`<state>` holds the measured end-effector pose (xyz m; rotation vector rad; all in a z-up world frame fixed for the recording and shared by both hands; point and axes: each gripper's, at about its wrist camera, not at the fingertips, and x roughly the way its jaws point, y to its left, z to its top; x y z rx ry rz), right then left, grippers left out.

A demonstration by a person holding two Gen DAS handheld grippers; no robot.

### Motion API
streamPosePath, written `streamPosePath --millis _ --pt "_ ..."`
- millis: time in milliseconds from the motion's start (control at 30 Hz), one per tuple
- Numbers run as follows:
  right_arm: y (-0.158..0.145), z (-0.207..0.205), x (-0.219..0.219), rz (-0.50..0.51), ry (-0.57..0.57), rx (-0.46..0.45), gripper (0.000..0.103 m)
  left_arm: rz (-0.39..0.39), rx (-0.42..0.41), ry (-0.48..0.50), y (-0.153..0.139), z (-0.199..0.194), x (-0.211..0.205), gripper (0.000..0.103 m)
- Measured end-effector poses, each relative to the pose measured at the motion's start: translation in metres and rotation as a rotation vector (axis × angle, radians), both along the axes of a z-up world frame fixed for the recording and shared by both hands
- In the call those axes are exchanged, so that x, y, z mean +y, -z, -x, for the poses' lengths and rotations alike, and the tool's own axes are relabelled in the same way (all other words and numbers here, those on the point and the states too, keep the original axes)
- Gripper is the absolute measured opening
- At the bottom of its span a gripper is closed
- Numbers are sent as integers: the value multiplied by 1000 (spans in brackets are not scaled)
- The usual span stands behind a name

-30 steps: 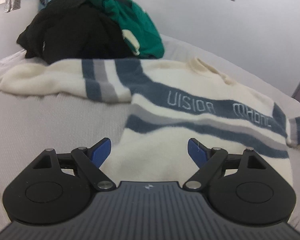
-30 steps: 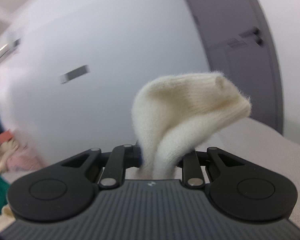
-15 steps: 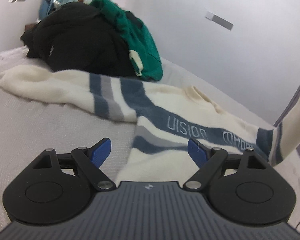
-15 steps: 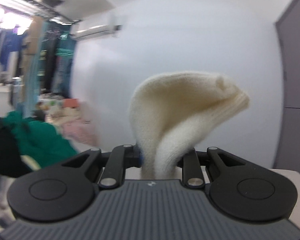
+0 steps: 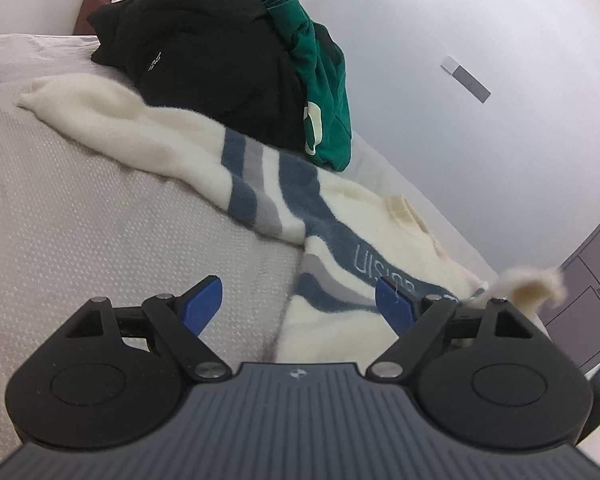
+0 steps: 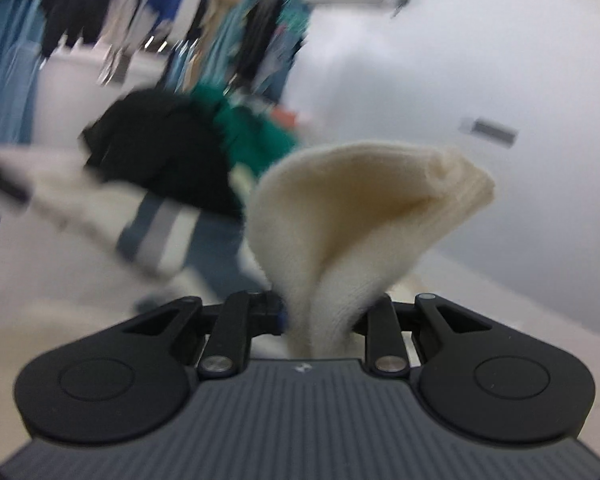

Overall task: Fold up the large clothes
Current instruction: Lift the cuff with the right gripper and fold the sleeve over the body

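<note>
The cream knitted sweater with blue and grey stripes (image 5: 260, 188) lies spread on the pale textured bed cover (image 5: 80, 240). One long sleeve stretches toward the far left, its cuff resting on the cover. The body of the sweater, bearing light embroidered lettering on a blue band, runs toward the near right.

The left gripper (image 5: 299, 304) hovers over the near edge of the sweater body. Its jaws are spread wide, with nothing between the blue pads (image 5: 204, 300).

The right gripper (image 6: 320, 318) has its jaws drawn close together, pinching a cream ribbed sleeve cuff (image 6: 364, 208). The cuff stands up above the jaws in a folded cone. In the left wrist view the same cuff (image 5: 532, 284) appears raised at the right edge, above the sweater body.

Behind the sweater, a pile of black garments (image 5: 204, 60) sits on the cover, touching the outstretched sleeve. A crumpled green garment (image 5: 320, 80) rests against its right side. A plain white wall (image 5: 480, 40) stands behind the bed.
</note>
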<state>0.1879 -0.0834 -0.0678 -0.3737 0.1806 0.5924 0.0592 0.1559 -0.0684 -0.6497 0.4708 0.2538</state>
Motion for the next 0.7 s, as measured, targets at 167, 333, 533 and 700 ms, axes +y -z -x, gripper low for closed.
streamPosePath --millis 167,333,533,700 --pt "37 -2 9 83 -18 85 25 -18 16 5 7 -14 -2 87" --pt "40 -7 14 90 -38 132 28 -18 32 -4 15 -29 -1 87" --pt "40 5 11 49 -111 171 79 -24 26 -4 17 -32 -3 87" --pt "31 17 7 -11 -161 263 79 -5 -2 -3 14 -28 -3 87"
